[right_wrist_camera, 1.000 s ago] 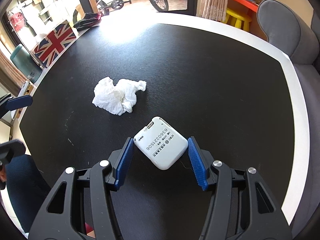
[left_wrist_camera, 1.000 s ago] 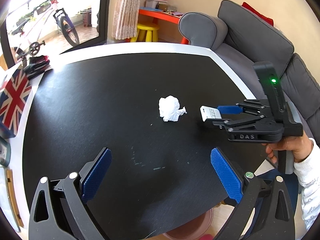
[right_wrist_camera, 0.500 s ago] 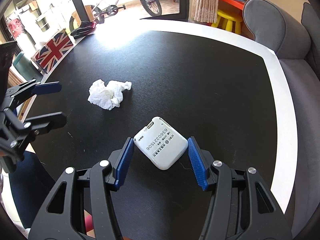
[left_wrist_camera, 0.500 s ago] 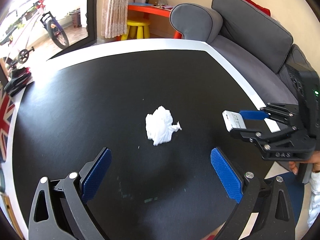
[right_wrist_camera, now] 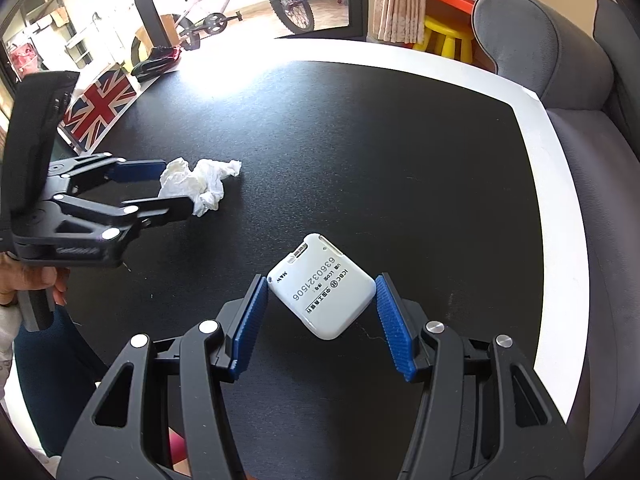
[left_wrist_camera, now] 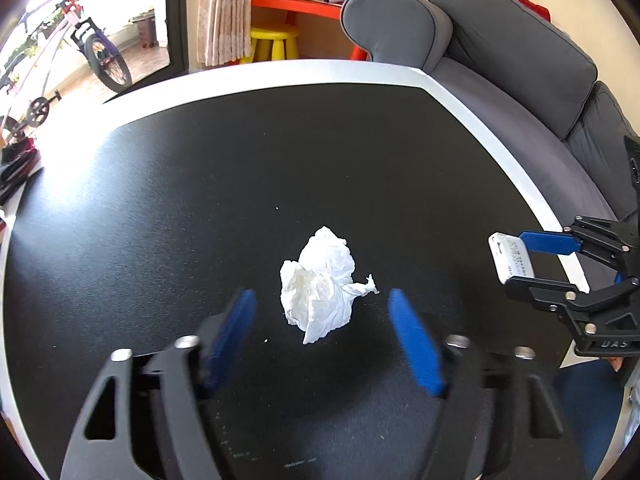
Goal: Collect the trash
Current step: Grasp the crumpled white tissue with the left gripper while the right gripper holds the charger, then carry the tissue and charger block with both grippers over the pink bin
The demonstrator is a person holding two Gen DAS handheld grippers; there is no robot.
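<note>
A crumpled white tissue [left_wrist_camera: 320, 284] lies on the black table [left_wrist_camera: 200, 200]. My left gripper [left_wrist_camera: 320, 296] hangs low over it with a blue pad on each side. Its jaws are closing, and a gap still shows between each pad and the paper. In the right wrist view the tissue [right_wrist_camera: 208, 184] sits at the tips of the left gripper [right_wrist_camera: 174, 186]. My right gripper [right_wrist_camera: 321, 280] is shut on a small white device [right_wrist_camera: 324, 286] with printed numbers, held above the table. The left wrist view shows the right gripper [left_wrist_camera: 516, 258] and the device [left_wrist_camera: 512, 258] at the far right.
The table has a white rim [left_wrist_camera: 500, 132]. A grey sofa [left_wrist_camera: 520, 60] runs along its right side. A Union Jack box [right_wrist_camera: 100, 108] and dark gloves [right_wrist_camera: 156, 64] sit at the far left edge. A yellow stool [left_wrist_camera: 274, 42] and a bicycle [right_wrist_camera: 288, 4] stand beyond.
My left gripper has come forward and down over the tissue, and its jaws have narrowed from wide open. The right gripper has drifted to the right, still holding the device.
</note>
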